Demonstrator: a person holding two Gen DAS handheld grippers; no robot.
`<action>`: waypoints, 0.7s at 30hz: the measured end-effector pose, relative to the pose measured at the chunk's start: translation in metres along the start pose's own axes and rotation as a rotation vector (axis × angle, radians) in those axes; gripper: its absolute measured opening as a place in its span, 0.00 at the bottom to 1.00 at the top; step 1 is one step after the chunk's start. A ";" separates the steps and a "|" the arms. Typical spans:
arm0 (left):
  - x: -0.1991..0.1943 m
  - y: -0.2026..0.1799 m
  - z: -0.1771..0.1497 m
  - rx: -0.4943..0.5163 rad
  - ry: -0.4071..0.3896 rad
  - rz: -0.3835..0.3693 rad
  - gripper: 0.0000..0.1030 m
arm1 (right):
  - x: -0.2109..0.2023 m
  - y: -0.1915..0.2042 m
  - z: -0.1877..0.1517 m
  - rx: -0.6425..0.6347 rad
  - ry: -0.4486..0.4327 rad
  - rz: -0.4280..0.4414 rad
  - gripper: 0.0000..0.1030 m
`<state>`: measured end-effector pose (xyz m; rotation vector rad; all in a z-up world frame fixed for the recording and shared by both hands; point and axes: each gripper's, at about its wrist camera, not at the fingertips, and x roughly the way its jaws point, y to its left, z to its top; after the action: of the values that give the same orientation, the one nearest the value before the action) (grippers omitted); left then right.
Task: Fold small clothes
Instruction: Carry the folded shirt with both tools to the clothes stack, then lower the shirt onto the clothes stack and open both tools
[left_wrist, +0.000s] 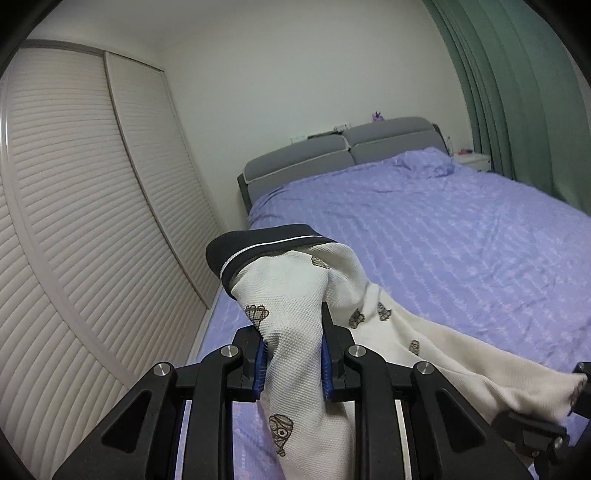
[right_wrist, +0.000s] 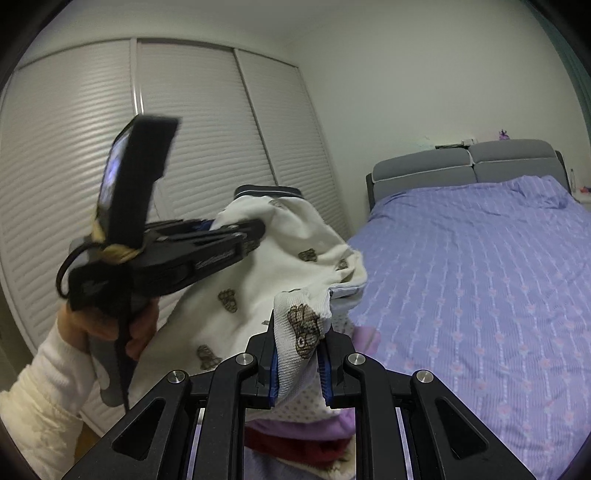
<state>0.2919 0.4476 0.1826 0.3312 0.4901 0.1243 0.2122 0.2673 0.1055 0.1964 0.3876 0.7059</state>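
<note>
A small white garment (left_wrist: 295, 332) with brown bear prints and a dark waistband (left_wrist: 258, 247) hangs in the air above the bed. My left gripper (left_wrist: 293, 365) is shut on its fabric near the waistband. My right gripper (right_wrist: 300, 365) is shut on another edge of the same garment (right_wrist: 258, 266). The left gripper (right_wrist: 236, 232) also shows in the right wrist view, held in a hand at the left, higher than the right one. The right gripper (left_wrist: 576, 384) shows at the lower right edge of the left wrist view. The garment stretches between them.
A bed with a purple patterned cover (left_wrist: 443, 240) and grey headboard (left_wrist: 332, 155) lies ahead. White louvered wardrobe doors (left_wrist: 74, 221) stand at the left. Green curtains (left_wrist: 517, 92) hang at the right. A pile of other clothes (right_wrist: 314, 435) lies below my right gripper.
</note>
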 end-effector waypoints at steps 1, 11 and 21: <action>0.007 0.002 -0.003 -0.001 0.010 -0.002 0.23 | 0.005 0.004 -0.002 -0.003 0.009 -0.007 0.18; 0.035 0.016 -0.040 0.019 0.116 0.017 0.46 | 0.028 -0.009 -0.032 0.102 0.094 0.006 0.18; 0.003 0.043 -0.062 -0.096 0.085 0.156 0.66 | 0.036 -0.013 -0.033 0.177 0.142 0.029 0.18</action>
<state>0.2629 0.5064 0.1443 0.2703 0.5401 0.3137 0.2315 0.2828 0.0609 0.3211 0.5852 0.7168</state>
